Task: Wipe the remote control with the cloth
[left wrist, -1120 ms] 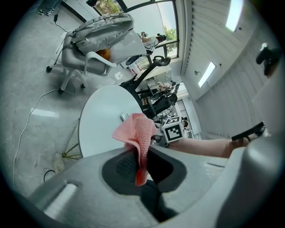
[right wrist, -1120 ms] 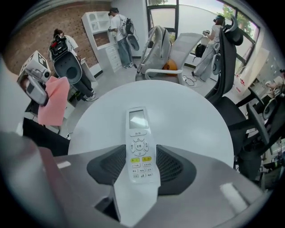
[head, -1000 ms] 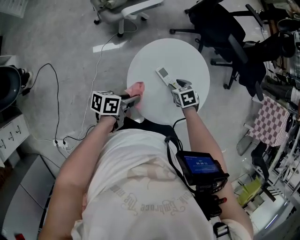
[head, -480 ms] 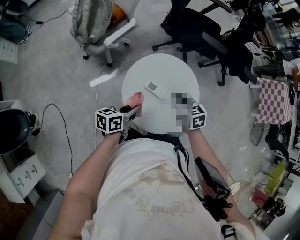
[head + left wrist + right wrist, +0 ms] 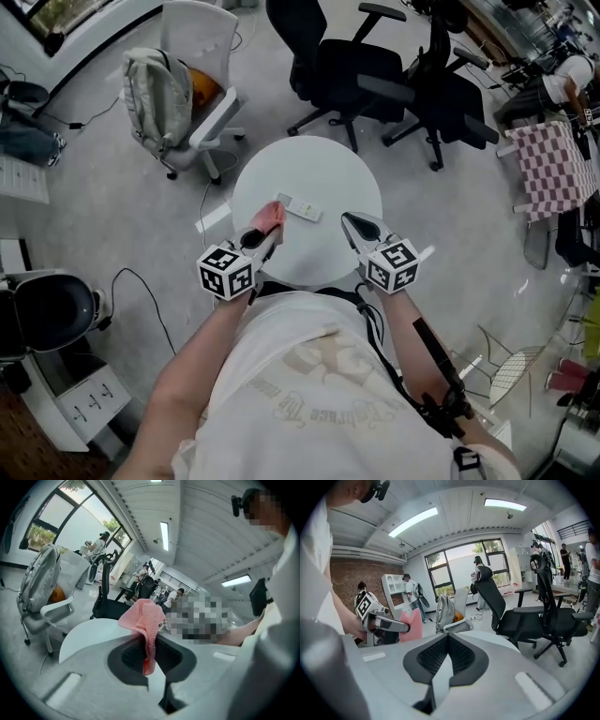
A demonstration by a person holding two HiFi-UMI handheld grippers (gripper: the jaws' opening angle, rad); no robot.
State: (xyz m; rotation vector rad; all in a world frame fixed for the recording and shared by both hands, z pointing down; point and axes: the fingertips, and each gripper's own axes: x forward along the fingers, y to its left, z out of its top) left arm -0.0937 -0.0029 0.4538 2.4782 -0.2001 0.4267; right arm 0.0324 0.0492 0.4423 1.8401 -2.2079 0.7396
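Note:
The white remote control (image 5: 302,208) lies on the round white table (image 5: 328,173), left of its middle. My left gripper (image 5: 266,232) is raised over the table's near left edge, shut on the pink cloth (image 5: 271,216). In the left gripper view the cloth (image 5: 146,619) hangs pinched between the jaws of that gripper (image 5: 149,641). My right gripper (image 5: 350,223) is lifted over the near right part of the table, shut with nothing in it. In the right gripper view its jaws (image 5: 447,637) meet, and the left gripper (image 5: 389,626) with the cloth (image 5: 413,624) shows to the left.
Black office chairs (image 5: 352,70) stand beyond the table, and a white chair with a grey backpack (image 5: 159,89) at the far left. A checkered cloth (image 5: 553,164) hangs at the right. A cable (image 5: 141,281) and a black bin (image 5: 47,314) are on the floor at the left.
Both grippers have lifted off the table. The right gripper, open at the remote a second ago, has come away shut and empty. The cloth has risen with the left gripper.

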